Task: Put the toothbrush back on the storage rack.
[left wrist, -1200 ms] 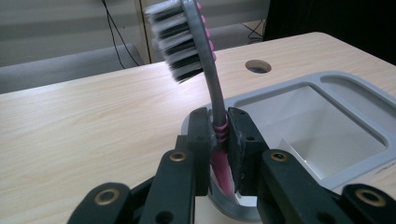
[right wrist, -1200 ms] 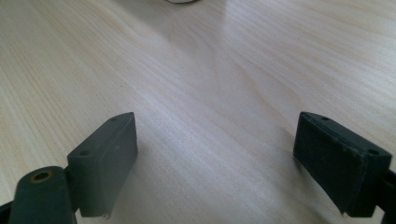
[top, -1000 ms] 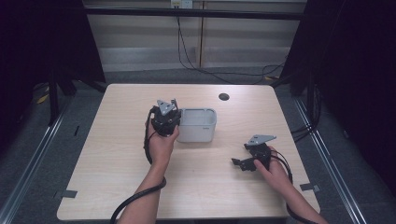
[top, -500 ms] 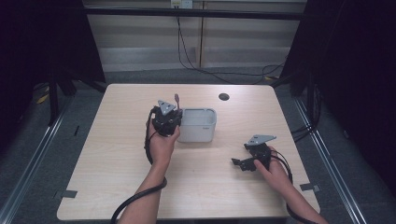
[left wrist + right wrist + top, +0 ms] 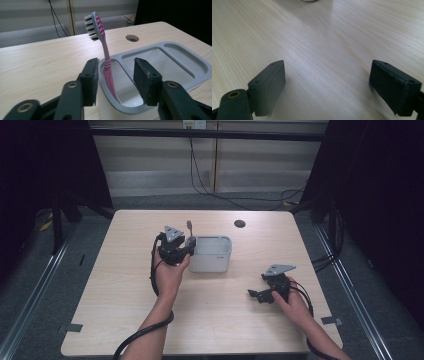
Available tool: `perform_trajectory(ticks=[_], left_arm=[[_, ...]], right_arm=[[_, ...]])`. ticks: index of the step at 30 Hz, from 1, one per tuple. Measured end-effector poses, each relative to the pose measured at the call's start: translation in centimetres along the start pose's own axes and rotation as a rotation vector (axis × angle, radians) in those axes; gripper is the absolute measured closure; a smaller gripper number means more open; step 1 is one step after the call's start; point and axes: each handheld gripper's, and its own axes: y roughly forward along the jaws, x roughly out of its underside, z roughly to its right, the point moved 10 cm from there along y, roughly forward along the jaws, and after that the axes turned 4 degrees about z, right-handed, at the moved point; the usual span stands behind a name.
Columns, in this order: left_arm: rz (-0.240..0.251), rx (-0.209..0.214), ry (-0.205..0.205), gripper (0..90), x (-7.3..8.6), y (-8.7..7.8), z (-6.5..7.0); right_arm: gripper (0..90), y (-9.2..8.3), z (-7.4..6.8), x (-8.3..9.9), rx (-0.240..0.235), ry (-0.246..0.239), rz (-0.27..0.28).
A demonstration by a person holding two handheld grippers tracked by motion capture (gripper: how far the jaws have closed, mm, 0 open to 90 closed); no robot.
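Note:
A pink and grey toothbrush (image 5: 106,57) stands in the near end slot of a grey holder (image 5: 160,46), head up, leaning on the rim. My left gripper (image 5: 116,75) is open; its jaws have just been opening, and the handle stands between the pads with neither pressing on it. From above, the left gripper (image 5: 189,245) sits at the left end of the holder (image 5: 215,255), with the toothbrush (image 5: 190,227) rising beside it. My right gripper (image 5: 255,296) rests low at the table's right front, open, with bare wood between its jaws (image 5: 328,85).
The holder has a wide middle compartment and another narrow slot at its far end. A round dark hole (image 5: 239,224) is set in the pale wooden table (image 5: 125,320) behind the holder. Cables trail from both grippers off the front edge.
The left gripper has shifted slightly at the holder's left end, and the toothbrush now stands free in the slot. The right gripper has not moved.

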Motion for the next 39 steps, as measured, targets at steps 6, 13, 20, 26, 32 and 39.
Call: perform_trajectory(ticks=[6,13,20,26,32,39], left_arm=[[-0.005,0.019,-0.017,40.1,-0.2,-0.4,-0.4],[-0.005,0.049,-0.029,32.2,0.3,-0.8,-0.7],[0.0,0.068,-0.025,28.3,0.7,-1.5,-1.1],[0.006,0.09,-0.028,26.0,1.2,-2.1,-1.4],[-0.008,0.105,-0.027,24.1,2.2,-2.5,-2.1],[-0.01,0.114,-0.034,24.0,3.1,-3.0,-2.5]], right_arm=[[13.2,0.0,0.0,0.0,0.0,-0.001,0.001],[13.2,0.0,0.0,0.0,-0.001,-0.003,0.001],[13.2,0.0,0.0,0.0,-0.001,-0.005,0.002],[13.2,0.0,0.0,0.0,-0.001,-0.005,0.002],[13.2,0.0,0.0,0.0,-0.001,-0.005,0.002],[13.2,0.0,0.0,0.0,-0.001,-0.005,0.003]])
